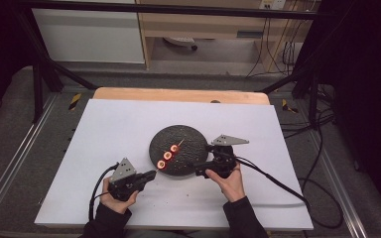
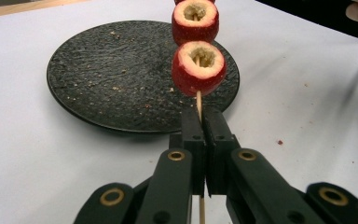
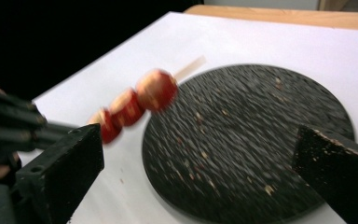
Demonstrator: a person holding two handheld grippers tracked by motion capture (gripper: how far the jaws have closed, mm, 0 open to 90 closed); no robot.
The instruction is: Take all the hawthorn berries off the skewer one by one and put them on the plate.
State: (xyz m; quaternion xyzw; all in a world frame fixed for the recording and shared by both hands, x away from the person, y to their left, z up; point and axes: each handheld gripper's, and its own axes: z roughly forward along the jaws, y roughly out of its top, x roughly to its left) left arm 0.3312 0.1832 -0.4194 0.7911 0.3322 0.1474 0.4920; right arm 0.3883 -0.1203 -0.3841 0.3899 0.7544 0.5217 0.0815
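Note:
A thin wooden skewer point(image 2: 198, 103) carries three hollowed red fruit pieces point(image 1: 167, 155), the nearest one point(image 2: 198, 68) just beyond my left jaws. My left gripper point(image 2: 204, 122) is shut on the skewer's near end and holds it over the near-left rim of a round black plate point(image 1: 191, 141). In the right gripper view the skewered fruit point(image 3: 135, 103) hangs above the plate's left edge point(image 3: 261, 154). My right gripper point(image 1: 202, 159) is open at the plate's right side, jaws spread wide with nothing between them.
White sheet point(image 1: 109, 134) covers the table, with the wooden tabletop edge point(image 1: 178, 94) showing at the back. Crumbs speckle the plate point(image 2: 121, 70). Cables point(image 1: 278, 181) trail right from the right gripper. Bare white sheet lies left and behind the plate.

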